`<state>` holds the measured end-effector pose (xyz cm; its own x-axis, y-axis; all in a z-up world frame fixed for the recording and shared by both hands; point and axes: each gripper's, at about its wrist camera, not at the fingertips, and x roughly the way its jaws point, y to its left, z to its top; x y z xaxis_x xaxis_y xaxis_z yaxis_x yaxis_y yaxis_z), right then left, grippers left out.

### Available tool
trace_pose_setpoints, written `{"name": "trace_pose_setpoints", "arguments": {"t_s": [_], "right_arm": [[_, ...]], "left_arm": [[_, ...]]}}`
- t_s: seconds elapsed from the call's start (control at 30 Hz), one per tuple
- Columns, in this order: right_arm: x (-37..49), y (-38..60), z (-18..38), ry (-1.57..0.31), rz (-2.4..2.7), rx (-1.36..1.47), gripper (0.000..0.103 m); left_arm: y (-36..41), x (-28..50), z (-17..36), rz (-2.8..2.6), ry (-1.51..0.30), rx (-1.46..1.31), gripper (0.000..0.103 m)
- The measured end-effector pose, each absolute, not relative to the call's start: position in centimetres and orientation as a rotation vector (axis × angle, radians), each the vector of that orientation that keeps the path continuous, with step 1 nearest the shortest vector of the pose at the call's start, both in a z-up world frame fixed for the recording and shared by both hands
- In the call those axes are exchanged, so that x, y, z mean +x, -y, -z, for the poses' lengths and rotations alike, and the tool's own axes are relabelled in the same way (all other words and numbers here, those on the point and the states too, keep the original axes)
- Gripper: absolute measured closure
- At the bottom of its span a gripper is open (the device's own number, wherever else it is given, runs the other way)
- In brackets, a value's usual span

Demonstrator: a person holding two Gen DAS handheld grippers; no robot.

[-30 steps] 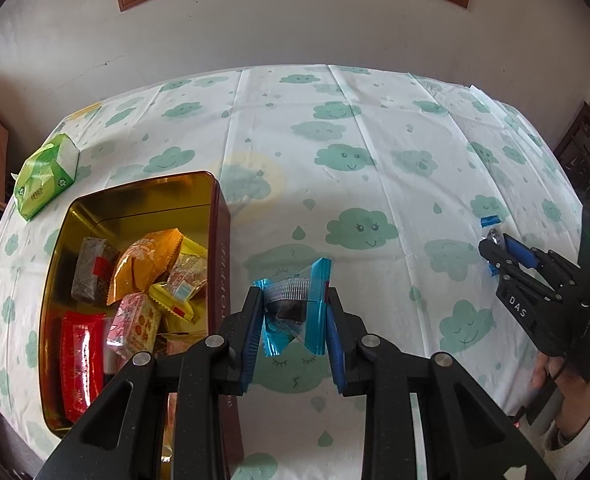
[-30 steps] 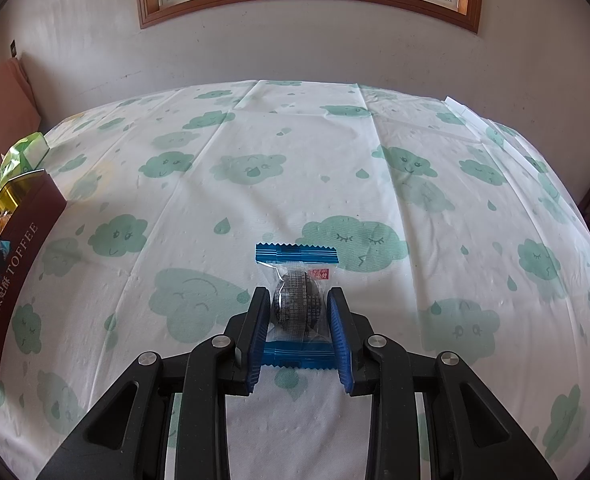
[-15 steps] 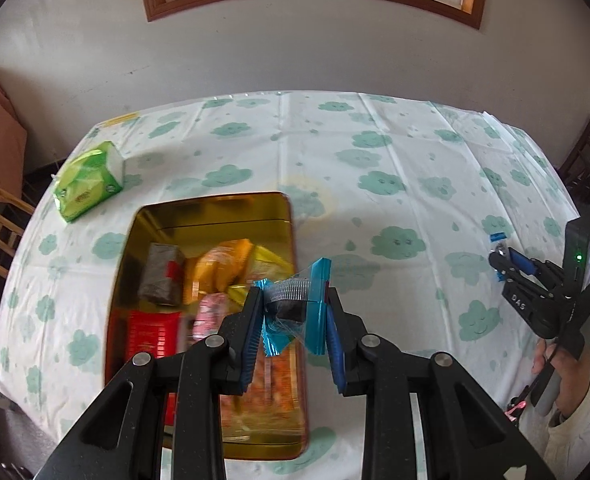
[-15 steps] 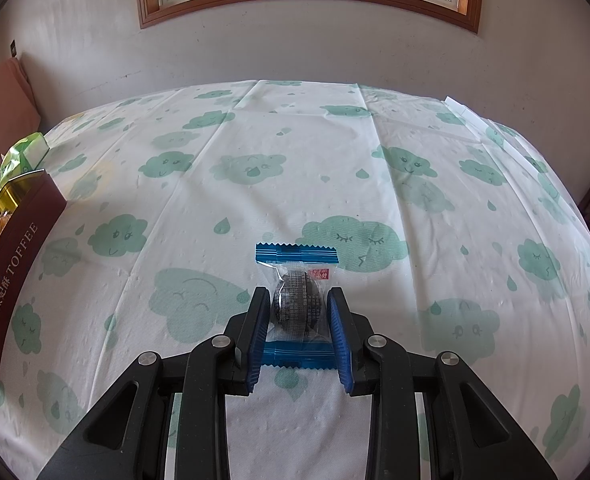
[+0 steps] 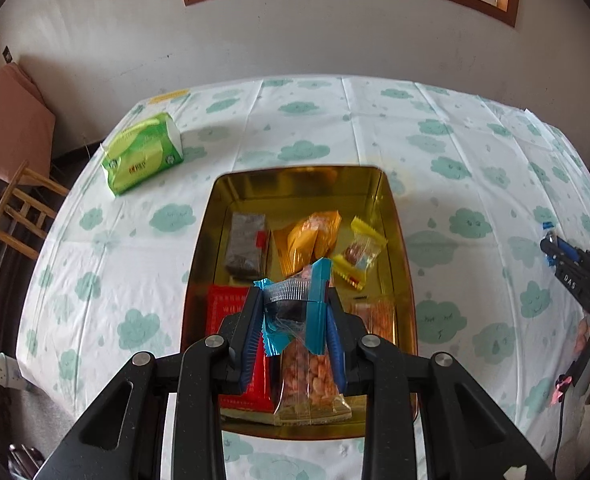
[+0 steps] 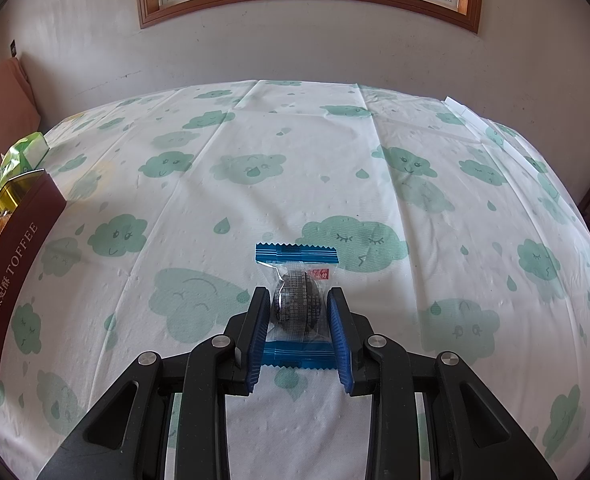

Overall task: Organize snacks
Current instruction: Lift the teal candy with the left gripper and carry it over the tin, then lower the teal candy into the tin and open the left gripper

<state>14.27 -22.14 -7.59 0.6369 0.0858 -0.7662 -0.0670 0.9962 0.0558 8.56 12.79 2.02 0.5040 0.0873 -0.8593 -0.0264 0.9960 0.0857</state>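
The table (image 5: pixel 435 152), under its cloud-print cloth, carries everything here. The gold tin (image 5: pixel 397 240) sits toward the table's left edge, long side running front to back, and in the right wrist view only its maroon "TOFFEE" side wall shows. It's already about half full: a dark bar, an orange pack, a yellow-ended candy, a red pack and a clear bag of orange bits. A green tissue pack (image 5: pixel 143 158) lies near the far left corner, well apart from the tin.

The left gripper (image 5: pixel 293 320) hangs over the near half of the tin with its pads pinched narrow on a blue-ended snack packet (image 5: pixel 291 304), which is off the surface and a bit crumpled. I'd say a straight release drops it in fine.

The right gripper (image 6: pixel 299 320) is down at the cloth near the middle of the table, toward the front edge, with its pads against both sides of a second packet (image 6: pixel 297 304). The grip looks narrow and seated. I can't tell if the wrapper is clear of the cloth yet.

Handling-wise these look feather-light. The film is slick, crinkly and soft, with a firm round dark cake inside that would probably crack if crushed. I'd pinch across the puck itself, since the blue crimped ends just fold and slide out. Go gentle on the squeeze.
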Motion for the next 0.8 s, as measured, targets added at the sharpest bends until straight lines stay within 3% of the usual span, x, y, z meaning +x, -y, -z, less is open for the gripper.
{"name": "trace_pose_setpoints", "arguments": {"t_s": [0.8], "right_arm": [[14.3, 22.1, 7.6, -0.876, -0.086, 0.021, 0.072]], "left_arm": [[-13.5, 8.0, 3.1, -0.100, -1.149, 0.057, 0.077]]}}
